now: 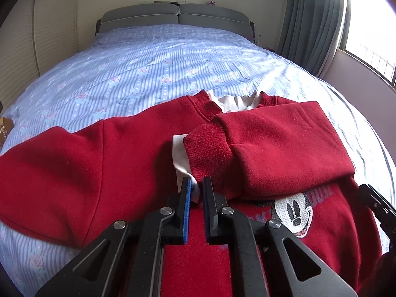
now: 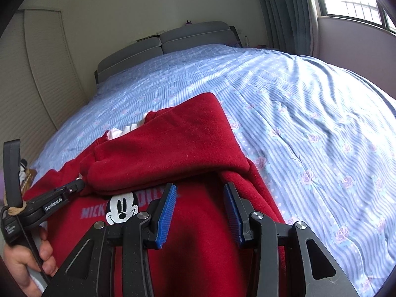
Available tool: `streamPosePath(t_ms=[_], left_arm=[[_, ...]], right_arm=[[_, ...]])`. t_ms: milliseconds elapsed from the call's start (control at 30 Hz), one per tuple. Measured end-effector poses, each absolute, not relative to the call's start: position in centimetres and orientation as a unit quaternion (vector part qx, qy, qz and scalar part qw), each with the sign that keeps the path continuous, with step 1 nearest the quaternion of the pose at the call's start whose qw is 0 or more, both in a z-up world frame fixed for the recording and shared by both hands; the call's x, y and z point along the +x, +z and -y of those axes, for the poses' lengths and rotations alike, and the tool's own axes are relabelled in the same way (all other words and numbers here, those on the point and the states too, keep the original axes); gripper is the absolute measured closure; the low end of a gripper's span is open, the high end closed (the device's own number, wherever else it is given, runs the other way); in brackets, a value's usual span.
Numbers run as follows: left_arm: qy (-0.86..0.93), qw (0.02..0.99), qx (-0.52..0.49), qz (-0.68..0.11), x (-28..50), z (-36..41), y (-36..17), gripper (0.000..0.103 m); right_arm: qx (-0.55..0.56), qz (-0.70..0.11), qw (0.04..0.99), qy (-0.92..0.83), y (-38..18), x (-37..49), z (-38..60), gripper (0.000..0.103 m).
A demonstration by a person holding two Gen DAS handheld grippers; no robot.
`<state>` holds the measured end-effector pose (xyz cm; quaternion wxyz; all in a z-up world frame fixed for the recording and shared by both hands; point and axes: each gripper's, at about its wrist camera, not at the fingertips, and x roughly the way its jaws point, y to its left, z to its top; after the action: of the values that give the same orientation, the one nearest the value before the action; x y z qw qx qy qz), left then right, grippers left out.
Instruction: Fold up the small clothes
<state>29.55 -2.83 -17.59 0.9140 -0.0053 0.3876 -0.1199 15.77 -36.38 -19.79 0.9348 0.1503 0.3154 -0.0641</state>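
Observation:
A red sweatshirt [image 1: 123, 153] with a cartoon mouse print [image 1: 293, 210] lies face up on the bed. One sleeve [image 1: 272, 148] is folded across the chest, and its white inner cuff [image 1: 180, 153] sticks out of the ribbed end. My left gripper [image 1: 196, 183] is shut on the lower corner of that white cuff. The other sleeve [image 1: 37, 173] lies spread out to the left. In the right wrist view my right gripper [image 2: 200, 190] hovers open over the sweatshirt body [image 2: 198, 222], just below the folded sleeve [image 2: 168, 148], with nothing held between its blue pads [image 2: 165, 212].
The bed sheet [image 1: 160, 61] is blue striped with flowers and runs up to a grey headboard [image 1: 173, 16]. A window [image 1: 371, 24] and a curtain [image 1: 309, 19] are on the right, and cupboard doors [image 1: 17, 49] on the left. A hand [image 2: 24, 259] holds the left gripper's handle.

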Motion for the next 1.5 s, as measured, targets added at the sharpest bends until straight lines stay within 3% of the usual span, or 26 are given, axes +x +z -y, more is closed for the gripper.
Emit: streamPosePath(t_ms=[100,367,433,567,833,1133,1500], left_arm=[[-0.110,0.917,-0.006,-0.384,28.5,2.7,-17.4,0.099],[-0.102,0.915,-0.008,-0.389,28.6,2.4,-17.6,0.098],[-0.099,0.919,0.004,-0.382,28.3,2.7,-16.9,0.093],[-0.096,0.931,0.019,-0.351,27.4,3.2,-14.8,0.071],[-0.171,0.930,0.041,-0.322,29.2,7.5,-13.5,0.066],[-0.156,0.907,0.006,-0.391,31.5,6.4,-18.5,0.055],[-0.128,0.916,0.002,-0.379,28.9,3.0,-14.5,0.048]], right_arm=[[0.150,-0.313,0.936,-0.064,-19.6,15.7,36.3,0.063],[0.143,-0.311,0.938,-0.062,-19.6,15.7,36.0,0.063],[0.145,-0.310,0.938,-0.062,-19.5,15.7,36.0,0.063],[0.143,-0.305,0.940,-0.060,-19.3,15.6,35.9,0.063],[0.148,-0.308,0.938,-0.062,-19.4,15.5,36.2,0.063],[0.172,-0.327,0.927,-0.069,-20.9,16.0,37.5,0.063],[0.153,-0.319,0.934,-0.059,-18.1,15.3,35.4,0.063]])
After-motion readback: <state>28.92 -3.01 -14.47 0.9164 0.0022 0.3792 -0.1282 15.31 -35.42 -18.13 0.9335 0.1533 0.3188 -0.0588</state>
